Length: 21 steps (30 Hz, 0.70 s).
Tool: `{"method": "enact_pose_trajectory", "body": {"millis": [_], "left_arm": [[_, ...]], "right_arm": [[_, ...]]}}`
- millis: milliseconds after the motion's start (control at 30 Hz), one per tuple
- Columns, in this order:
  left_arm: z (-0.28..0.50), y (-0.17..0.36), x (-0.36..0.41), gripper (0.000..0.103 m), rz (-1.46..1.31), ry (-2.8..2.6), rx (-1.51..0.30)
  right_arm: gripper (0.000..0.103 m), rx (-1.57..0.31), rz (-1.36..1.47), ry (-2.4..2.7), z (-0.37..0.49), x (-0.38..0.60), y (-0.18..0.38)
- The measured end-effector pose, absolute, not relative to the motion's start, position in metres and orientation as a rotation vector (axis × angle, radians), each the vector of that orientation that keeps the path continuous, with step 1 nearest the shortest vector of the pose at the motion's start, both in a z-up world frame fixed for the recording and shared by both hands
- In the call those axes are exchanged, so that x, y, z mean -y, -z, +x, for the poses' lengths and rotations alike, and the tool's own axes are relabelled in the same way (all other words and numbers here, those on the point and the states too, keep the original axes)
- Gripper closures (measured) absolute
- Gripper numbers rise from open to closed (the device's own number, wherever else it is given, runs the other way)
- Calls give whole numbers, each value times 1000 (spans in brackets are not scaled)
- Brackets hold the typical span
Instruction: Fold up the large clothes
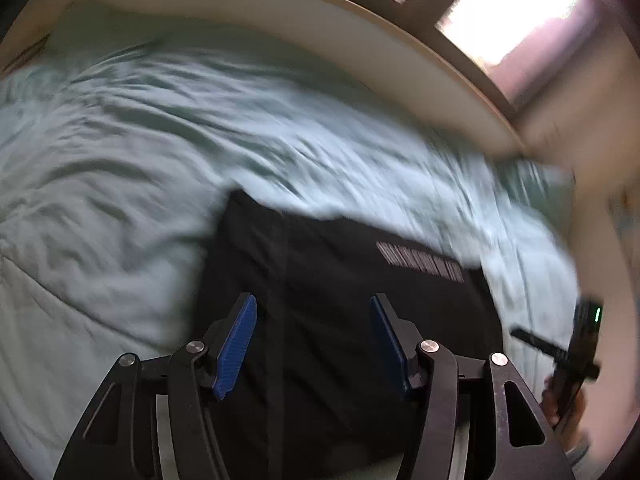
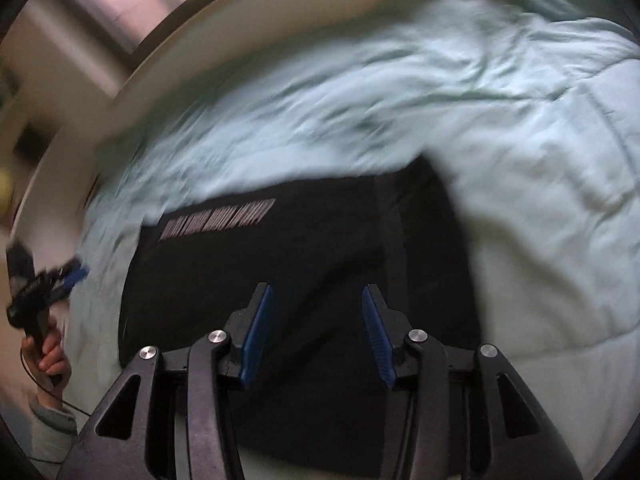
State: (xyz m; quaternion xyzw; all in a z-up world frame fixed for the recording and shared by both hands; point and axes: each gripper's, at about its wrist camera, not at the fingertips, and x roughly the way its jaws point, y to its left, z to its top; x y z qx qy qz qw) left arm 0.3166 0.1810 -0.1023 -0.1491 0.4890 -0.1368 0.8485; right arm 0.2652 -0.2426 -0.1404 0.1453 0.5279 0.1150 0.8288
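In the left wrist view the left gripper [image 1: 314,344] is hanging over the near part of a black garment [image 1: 340,280], its jaws standing apart and released, with nothing caught between the blue pads [image 1: 236,346]. In the right wrist view the right gripper [image 2: 318,334] is hanging over the same black garment [image 2: 280,264], its jaws likewise parted and gripping nothing. The garment is lying flat as a folded, roughly square shape on a bed, on top of a rumpled pale green blanket [image 1: 140,140], with a strip of pale lettering [image 2: 218,220] showing near its far edge. At the side of each view the other gripper is showing, blurred, gripped by a hand [image 2: 48,354] with a grey sleeve [image 2: 54,420] below it. Beyond the blanket a pale headboard [image 1: 320,28] is curving across, and behind it a bright window [image 1: 516,4] is glowing
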Motion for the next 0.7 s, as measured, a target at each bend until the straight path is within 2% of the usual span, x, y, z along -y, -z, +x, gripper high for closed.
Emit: {"method": "enact_pose_trajectory", "body": {"millis": [133,233,300,400,533,700], "left_arm": [[272,121,-99,43,-136,317,-1057],[259,147,-74,43,-125,314,-1114],[269,186,-65,40,-93,225,-1196],[284,224,-69,37,-160,177,-1270],[288,204,-67,37,-147,182,-1266],[304,156,-66,37,-145,275,-1144]], "right_arm": [[54,-1146,150,-223,242,190,153],[54,-1184,85,-201,239,174,175],[54,-1219,40,-190,244,166,199],[54,-1282,94,-198,254,176,225],[55,-1288,95,-216,260,182,218],[54,-1133,124,-248,276,191,165]]}}
